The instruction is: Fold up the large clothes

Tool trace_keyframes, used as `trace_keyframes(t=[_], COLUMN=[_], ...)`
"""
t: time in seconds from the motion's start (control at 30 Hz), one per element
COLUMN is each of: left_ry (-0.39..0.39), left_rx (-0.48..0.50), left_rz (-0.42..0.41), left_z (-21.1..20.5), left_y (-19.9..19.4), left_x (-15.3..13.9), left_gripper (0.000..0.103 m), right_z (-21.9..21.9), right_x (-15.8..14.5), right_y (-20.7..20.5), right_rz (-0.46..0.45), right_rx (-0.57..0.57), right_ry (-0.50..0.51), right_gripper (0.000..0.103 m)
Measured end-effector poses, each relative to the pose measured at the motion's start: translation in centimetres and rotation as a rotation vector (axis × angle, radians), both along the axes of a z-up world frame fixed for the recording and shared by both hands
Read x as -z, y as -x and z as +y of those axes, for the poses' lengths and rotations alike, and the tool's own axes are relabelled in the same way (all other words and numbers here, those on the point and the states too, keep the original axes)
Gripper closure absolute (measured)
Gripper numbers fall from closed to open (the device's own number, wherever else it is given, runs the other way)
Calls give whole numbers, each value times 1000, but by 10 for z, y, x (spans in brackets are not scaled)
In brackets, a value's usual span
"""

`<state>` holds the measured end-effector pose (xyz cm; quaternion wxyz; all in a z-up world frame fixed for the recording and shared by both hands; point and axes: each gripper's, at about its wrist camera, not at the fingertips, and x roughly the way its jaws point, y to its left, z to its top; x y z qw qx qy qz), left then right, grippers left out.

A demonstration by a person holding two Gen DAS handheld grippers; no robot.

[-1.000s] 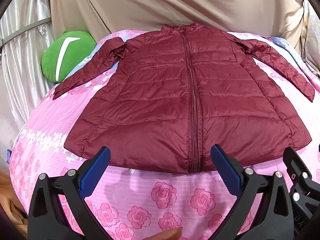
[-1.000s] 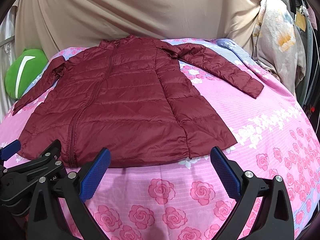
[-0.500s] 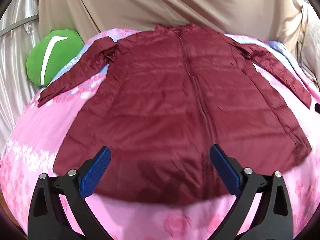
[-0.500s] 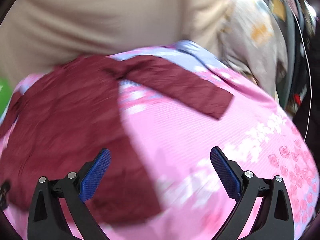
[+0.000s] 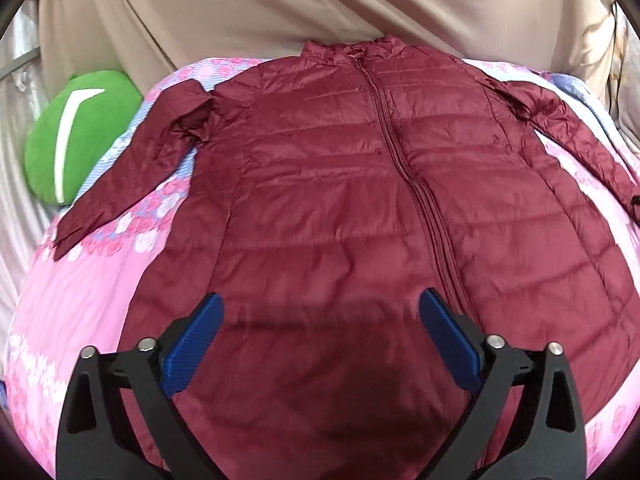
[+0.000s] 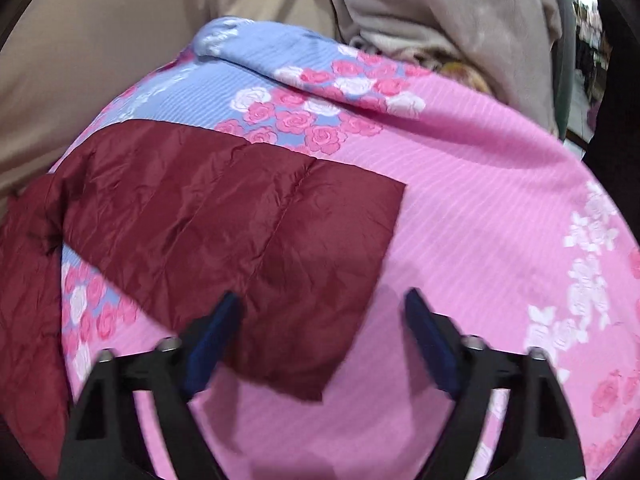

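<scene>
A dark red quilted jacket (image 5: 340,208) lies flat and zipped on a pink rose-print bed cover (image 5: 80,304), collar at the far side, both sleeves spread out. My left gripper (image 5: 320,320) is open and empty, hovering over the jacket's lower front, left of the zip. My right gripper (image 6: 322,320) is open and empty, just above the cuff end of the jacket's right sleeve (image 6: 248,232); the cuff lies between its blue pads (image 6: 208,340).
A green cushion (image 5: 76,136) sits at the bed's far left. Beige cloth (image 5: 280,4) hangs behind the bed. In the right wrist view, grey and floral fabric (image 6: 440,8) hangs past the bed's far right corner, with the bed cover (image 6: 500,208) stretching right.
My left gripper has moved forward from the hem to over the jacket body. My right gripper has swung right and forward from the hem to the right sleeve's cuff.
</scene>
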<state>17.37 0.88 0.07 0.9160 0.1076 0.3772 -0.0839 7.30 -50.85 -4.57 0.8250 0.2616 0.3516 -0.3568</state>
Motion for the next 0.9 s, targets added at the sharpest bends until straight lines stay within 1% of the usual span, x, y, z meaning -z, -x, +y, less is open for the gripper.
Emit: trace_keyframes(t=[0.03,0.07,0.1,0.17,0.2,0.27,0.3,0.33,0.4,0.47,0.53,0.6,0.63,0.67,0.7,0.73,0.8,0.87,0.9], left_ry=[5,12,19,30,36,47,46,46,46,62,88,112,120,127,131,132,142,154,159], left_rx=[-1,-2,-5,-9,-11,-9,-12,-11,-7,2,3,5,-1,-8,-16,-28,-43,-62,-73], left_rz=[-3,-9,-18,-31,-38,-57,-67,-88,-116,-131,-122,-113,-110,-111,-111,-107,-89,-66,-54], left_z=[0,0,0,0,0,-1,-1,-3,-7,-10,-11,-10,-8,-6,-3,1,10,19,24], left_y=[-5,-10,-18,-29,-35,-49,-53,-59,-68,-79,-90,-98,-104,-109,-113,-120,-132,-143,-148], left_x=[-1,-3,-7,-12,-16,-24,-26,-31,-38,-45,-48,-49,-49,-49,-48,-46,-40,-32,-28], left_gripper=[12,16,19,19,19,19,19,19,19,19,18,18,18,18,18,18,17,17,17], right_z=[-4,-5,-7,-8,-4,13,29,42,84,129,183,235,269,294,326,345,390,431,445], right_x=[-1,-5,-11,-35,-52,-97,-126,-144,-189,-219,-236,-239,-234,-227,-212,-201,-169,-132,-122], right_y=[-6,-11,-18,-32,-39,-59,-74,-85,-119,-149,-183,-217,-240,-256,-278,-291,-319,-336,-338], right_rz=[-6,-9,-12,-77,-117,-199,-247,-275,-349,-399,-424,-422,-409,-393,-365,-343,-278,-199,-178], right_rx=[3,4,-7,-28,-40,-100,-148,-183,-298,-409,-534,-650,-721,-778,-854,-900,-1021,-1118,-1143], right_ry=[-2,13,17,16,37,103,143,165,216,247,268,287,301,304,299,293,264,264,273], right_gripper=[55,86,98,99,99,99,100,100,100,100,100,100,100,100,100,99,97,95,90])
